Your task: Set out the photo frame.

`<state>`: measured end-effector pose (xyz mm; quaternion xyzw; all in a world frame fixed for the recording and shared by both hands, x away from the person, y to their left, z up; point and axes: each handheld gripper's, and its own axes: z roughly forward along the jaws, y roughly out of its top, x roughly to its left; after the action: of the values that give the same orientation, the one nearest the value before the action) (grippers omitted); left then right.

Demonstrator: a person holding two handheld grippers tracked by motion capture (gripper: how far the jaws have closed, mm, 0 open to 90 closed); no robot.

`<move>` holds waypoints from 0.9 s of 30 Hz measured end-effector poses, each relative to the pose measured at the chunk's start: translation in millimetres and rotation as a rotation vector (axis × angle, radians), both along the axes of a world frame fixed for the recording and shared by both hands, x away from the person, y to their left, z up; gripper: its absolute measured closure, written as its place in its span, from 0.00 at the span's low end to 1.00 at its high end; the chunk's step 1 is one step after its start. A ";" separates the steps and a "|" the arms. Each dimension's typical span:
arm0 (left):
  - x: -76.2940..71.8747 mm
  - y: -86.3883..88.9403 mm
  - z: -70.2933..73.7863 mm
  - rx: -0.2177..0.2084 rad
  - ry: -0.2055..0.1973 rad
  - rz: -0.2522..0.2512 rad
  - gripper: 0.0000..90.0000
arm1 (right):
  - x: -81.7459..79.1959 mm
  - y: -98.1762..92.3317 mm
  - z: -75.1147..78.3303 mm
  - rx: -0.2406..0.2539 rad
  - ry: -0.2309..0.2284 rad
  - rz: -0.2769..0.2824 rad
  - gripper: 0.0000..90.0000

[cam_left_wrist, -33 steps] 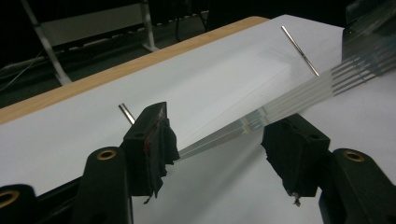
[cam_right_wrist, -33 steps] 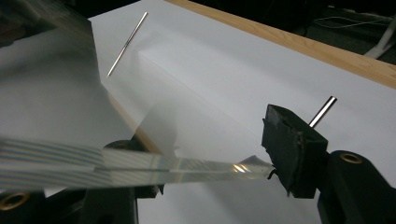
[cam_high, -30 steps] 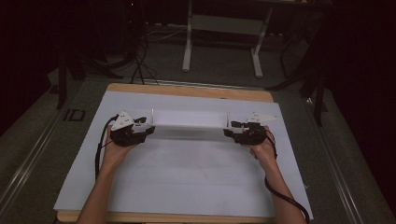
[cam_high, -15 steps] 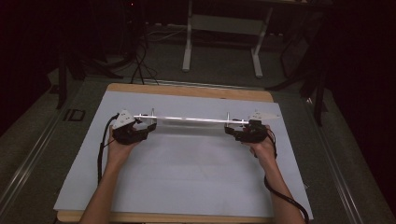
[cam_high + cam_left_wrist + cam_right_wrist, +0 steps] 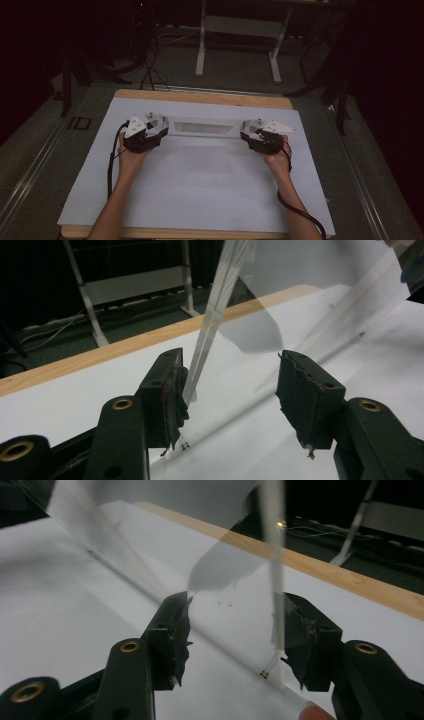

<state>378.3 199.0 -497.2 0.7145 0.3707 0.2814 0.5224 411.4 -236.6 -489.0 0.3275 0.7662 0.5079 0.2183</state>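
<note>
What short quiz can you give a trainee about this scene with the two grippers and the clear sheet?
1. True or false: a white cover lies over most of the wooden table.
2. Where is the clear sheet?
A. between the left gripper and the right gripper
B. on the floor
C. rolled up at the table's near edge
3. How do the left gripper's jaws stand?

Key
1. True.
2. A. The right gripper's jaws have just been closing a little, with the sheet's edge between them, not yet pinched.
3. Open wide, with the sheet's edge beside one pad.
</note>
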 end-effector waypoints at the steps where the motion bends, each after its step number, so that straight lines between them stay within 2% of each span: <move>1: 0.2 -0.5 -0.2 -0.002 -0.001 0.006 0.50 | 0.2 1.8 -1.0 -0.009 -0.006 -0.009 0.52; 16: 6.5 -8.2 -2.0 -0.016 -0.019 0.091 0.49 | 3.3 14.3 -2.0 -0.076 -0.068 -0.089 0.52; 21: 7.4 -11.6 -2.4 0.019 -0.033 0.109 0.49 | 4.6 16.9 -0.6 -0.104 -0.080 -0.098 0.53; 27: 8.3 -11.7 -2.0 0.022 -0.032 0.108 0.50 | 4.9 18.1 0.8 -0.132 -0.085 -0.098 0.53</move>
<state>386.6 187.3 -499.3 0.6946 0.3971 0.3246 0.5045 416.3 -218.6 -488.2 0.3278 0.7712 0.4584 0.2962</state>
